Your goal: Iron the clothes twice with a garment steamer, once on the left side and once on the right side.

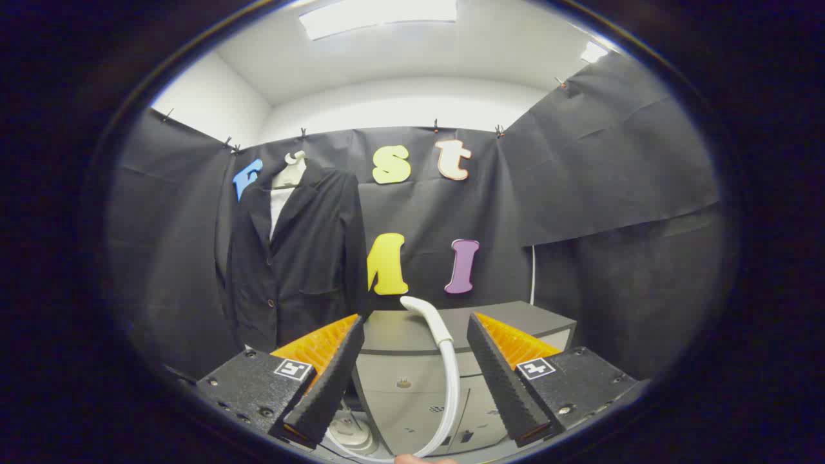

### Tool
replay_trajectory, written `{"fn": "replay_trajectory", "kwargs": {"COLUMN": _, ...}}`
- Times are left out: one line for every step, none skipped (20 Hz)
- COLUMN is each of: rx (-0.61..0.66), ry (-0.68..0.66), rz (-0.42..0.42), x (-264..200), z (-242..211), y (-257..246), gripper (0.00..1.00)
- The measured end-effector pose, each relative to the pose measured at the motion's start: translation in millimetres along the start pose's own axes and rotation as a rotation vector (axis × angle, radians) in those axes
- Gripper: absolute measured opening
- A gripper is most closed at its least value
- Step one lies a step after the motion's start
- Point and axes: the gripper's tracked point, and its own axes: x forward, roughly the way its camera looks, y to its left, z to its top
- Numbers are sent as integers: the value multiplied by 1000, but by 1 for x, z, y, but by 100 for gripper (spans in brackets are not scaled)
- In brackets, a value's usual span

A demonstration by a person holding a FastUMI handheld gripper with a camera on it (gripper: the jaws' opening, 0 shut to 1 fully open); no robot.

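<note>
With its fingers spread wide and nothing held between them, the gripper (pixel 412 335) sits short of the garment steamer's handle (pixel 430 322), so the step in hand, as I judge it, is taking hold of that handle before any ironing can begin. The white hose (pixel 451 393) curves up through the gap between the fingers from low down, where a pale round base (pixel 351 433) lies just beside the left finger, and it ends in the white handle, which bends over toward the left, just ahead of the fingertips. A small part of a hand (pixel 419 459) shows at the very bottom, below the hose. To grip well, the fingers want to come forward until the handle lies squarely between them, then close on its stiffer upper part and not on the soft hose, which would likely bend and slip. The handle stands in front of the grey cabinet (pixel 535 319), near the front edge of its top, so the approach should keep clear of that edge. Beyond, to the left of the cabinet, the black jacket (pixel 303 258) hangs on a pale hanger (pixel 291 173) against the booth's wall, over something white at the collar; it is well apart from the gripper, and both its sides are yet to be steamed
</note>
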Motion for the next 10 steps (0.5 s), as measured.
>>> {"fn": "replay_trajectory", "kwargs": {"rx": -2, "ry": 1, "rz": 7, "x": 4, "z": 2, "y": 2, "gripper": 100}}
{"fn": "replay_trajectory", "kwargs": {"rx": -2, "ry": 2, "rz": 9, "x": 6, "z": 2, "y": 4, "gripper": 100}}
{"fn": "replay_trajectory", "kwargs": {"rx": 0, "ry": 3, "rz": 15, "x": 8, "z": 0, "y": 5, "gripper": 100}}
{"fn": "replay_trajectory", "kwargs": {"rx": 2, "ry": 6, "rz": 20, "x": 10, "z": 0, "y": 7, "gripper": 100}}
{"fn": "replay_trajectory", "kwargs": {"rx": 3, "ry": 9, "rz": 27, "x": 13, "z": -1, "y": 9, "gripper": 100}}
{"fn": "replay_trajectory", "kwargs": {"rx": 1, "ry": 11, "rz": 31, "x": 15, "z": -2, "y": 10, "gripper": 100}}
{"fn": "replay_trajectory", "kwargs": {"rx": -1, "ry": 14, "rz": 37, "x": 17, "z": -2, "y": 12, "gripper": 100}}
{"fn": "replay_trajectory", "kwargs": {"rx": -4, "ry": 18, "rz": 43, "x": 19, "z": -3, "y": 14, "gripper": 100}}
{"fn": "replay_trajectory", "kwargs": {"rx": -6, "ry": 20, "rz": 49, "x": 18, "z": -5, "y": 16, "gripper": 100}}
{"fn": "replay_trajectory", "kwargs": {"rx": -9, "ry": 22, "rz": 54, "x": 19, "z": -4, "y": 17, "gripper": 100}}
